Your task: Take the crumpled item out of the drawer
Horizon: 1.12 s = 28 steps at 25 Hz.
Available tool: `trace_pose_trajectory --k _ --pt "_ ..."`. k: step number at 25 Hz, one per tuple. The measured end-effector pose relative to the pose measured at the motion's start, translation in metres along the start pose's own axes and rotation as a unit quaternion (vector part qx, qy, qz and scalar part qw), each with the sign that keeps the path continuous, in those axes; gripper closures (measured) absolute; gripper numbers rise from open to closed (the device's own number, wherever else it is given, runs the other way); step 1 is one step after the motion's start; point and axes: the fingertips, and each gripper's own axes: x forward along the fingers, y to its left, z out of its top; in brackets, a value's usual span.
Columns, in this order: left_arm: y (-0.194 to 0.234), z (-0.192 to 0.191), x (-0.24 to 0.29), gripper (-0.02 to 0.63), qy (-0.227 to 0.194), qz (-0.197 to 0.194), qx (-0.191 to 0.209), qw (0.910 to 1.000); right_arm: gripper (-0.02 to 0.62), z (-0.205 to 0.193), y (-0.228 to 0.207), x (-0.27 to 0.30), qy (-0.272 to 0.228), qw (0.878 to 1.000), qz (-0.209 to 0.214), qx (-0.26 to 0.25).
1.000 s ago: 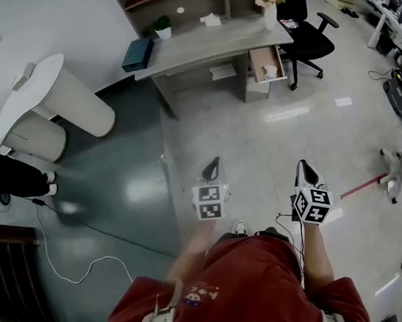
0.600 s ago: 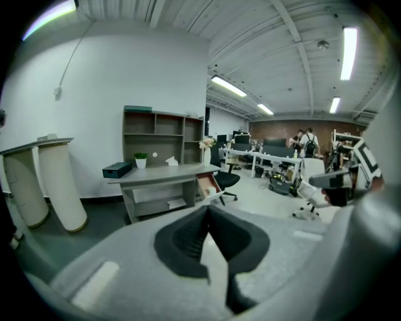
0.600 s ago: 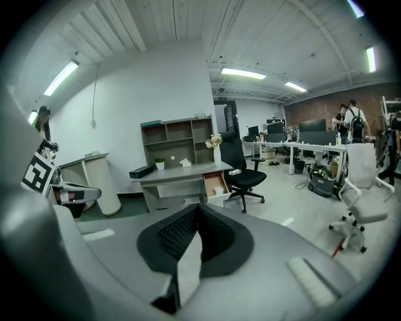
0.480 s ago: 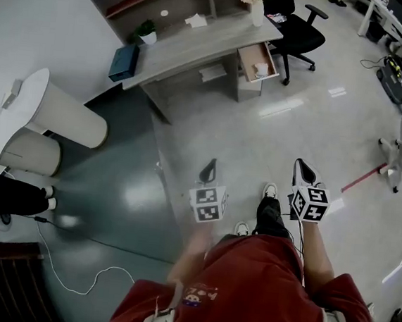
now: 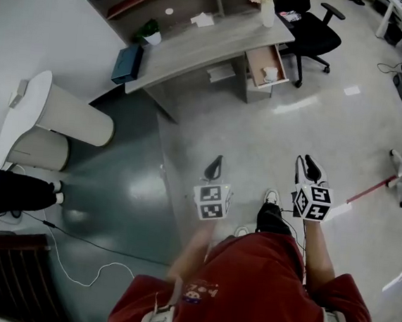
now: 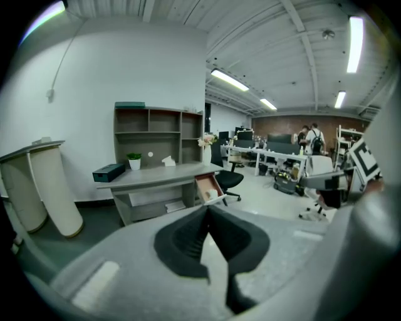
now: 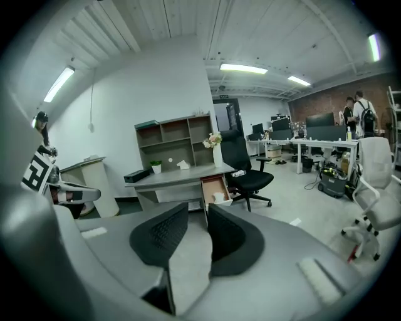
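The crumpled item point(image 5: 270, 73) lies in the open drawer point(image 5: 262, 56) of the table point(image 5: 191, 46), well ahead of me. My right hand-held gripper point(image 5: 308, 162) seems slightly nearer, and its jaws are opening with nothing between them. The left hand-held gripper point(image 5: 216, 162) has its jaws together.

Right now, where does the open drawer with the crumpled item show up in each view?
Head view: drawer right of centre near the top, under the right end of the desk.
Left gripper view: drawer near the centre.
Right gripper view: drawer near the centre.
Shared landmark: the black office chair, just right of the drawer in all three.
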Motion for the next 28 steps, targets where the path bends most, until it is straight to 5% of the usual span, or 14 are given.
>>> trace_pose_trajectory --k 19,28 --pt "-0.04 0.085 0.128 0.607 0.004 0.032 0.011 0.9994 0.317 0.066 -0.108 0.112 -0.004 1.0 0.027 0.011" --pt "-0.055 0.109 0.171 0.607 0.003 0.044 0.013 0.9989 0.313 0.087 -0.143 0.15 -0.001 0.999 0.038 0.015"
